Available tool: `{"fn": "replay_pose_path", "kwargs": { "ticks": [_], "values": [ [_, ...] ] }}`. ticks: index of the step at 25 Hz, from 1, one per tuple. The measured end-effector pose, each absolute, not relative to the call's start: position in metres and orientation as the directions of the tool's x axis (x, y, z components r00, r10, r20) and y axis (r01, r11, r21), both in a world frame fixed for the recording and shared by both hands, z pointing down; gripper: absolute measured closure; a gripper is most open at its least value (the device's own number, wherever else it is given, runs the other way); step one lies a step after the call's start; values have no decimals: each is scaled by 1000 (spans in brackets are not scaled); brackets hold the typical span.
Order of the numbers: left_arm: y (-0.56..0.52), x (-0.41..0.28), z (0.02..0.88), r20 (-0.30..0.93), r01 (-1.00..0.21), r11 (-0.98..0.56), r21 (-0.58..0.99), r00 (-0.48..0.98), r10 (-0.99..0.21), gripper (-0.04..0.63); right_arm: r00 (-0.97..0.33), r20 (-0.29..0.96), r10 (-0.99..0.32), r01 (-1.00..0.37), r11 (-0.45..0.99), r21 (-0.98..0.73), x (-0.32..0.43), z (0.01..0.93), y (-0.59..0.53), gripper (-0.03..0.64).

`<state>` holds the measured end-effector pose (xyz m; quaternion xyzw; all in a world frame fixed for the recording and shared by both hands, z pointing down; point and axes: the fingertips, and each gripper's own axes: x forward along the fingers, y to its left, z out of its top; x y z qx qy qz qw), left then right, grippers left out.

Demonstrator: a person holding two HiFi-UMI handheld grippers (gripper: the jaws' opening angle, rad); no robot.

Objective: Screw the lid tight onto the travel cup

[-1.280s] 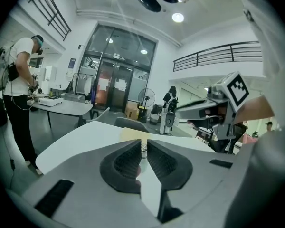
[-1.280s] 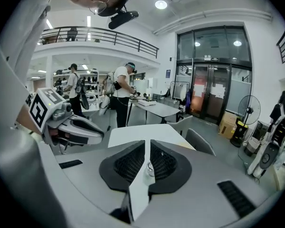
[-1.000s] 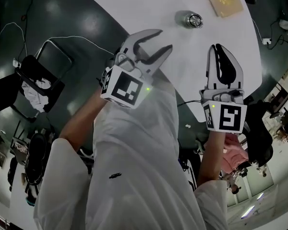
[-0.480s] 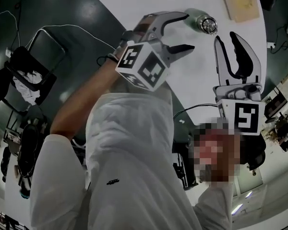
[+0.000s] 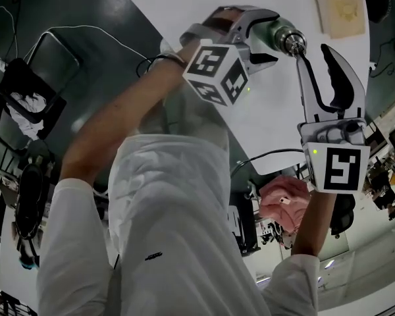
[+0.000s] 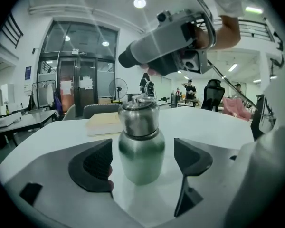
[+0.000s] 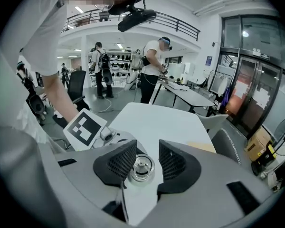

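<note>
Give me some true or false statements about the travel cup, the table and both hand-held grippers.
The travel cup stands upright on the white table. True.
The left hand-held gripper is clamped on the cup. False: its jaws, which have just been opening, stand apart beside the cup's body without touching.
The right hand-held gripper is at the cup's lid. True; its jaws have just been opening, with the lid top between them.
The cup stands on the tan pad. False: the pad lies behind it, apart.

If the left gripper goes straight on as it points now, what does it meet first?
Likely the travel cup: it stands between the jaws, which have just been opening, touching neither pad.
</note>
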<state>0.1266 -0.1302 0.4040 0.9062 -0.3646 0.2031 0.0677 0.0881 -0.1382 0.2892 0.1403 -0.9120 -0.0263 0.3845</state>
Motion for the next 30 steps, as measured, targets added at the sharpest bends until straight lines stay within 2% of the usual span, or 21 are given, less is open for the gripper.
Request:
{"fn": "replay_pose_path", "kwargs": {
  "ticks": [6,8,11,15,23,30],
  "values": [
    [-145,137,413,410,-664,-742,-89,655,-635,219,-626,746,-227,-172,973,152,92,299,-144,496],
    [-147,138,414,406,-668,-737,-102,648,-644,221,-604,772,-197,-145,980,136,94,302,-143,460],
    [-150,138,414,401,-660,-744,-104,657,-639,230,-544,829,-131,-111,990,83,96,309,-138,459],
    [-147,137,414,394,-657,-748,-95,665,-635,232,-467,882,-72,-28,997,67,93,320,-128,398],
    [-148,137,415,393,-643,-760,-87,679,-620,232,-374,927,-25,121,990,76,90,342,-129,390],
    [-145,135,416,385,-621,-780,-81,702,-599,232,-205,978,26,318,947,41,89,360,-123,385]
  ]
}}
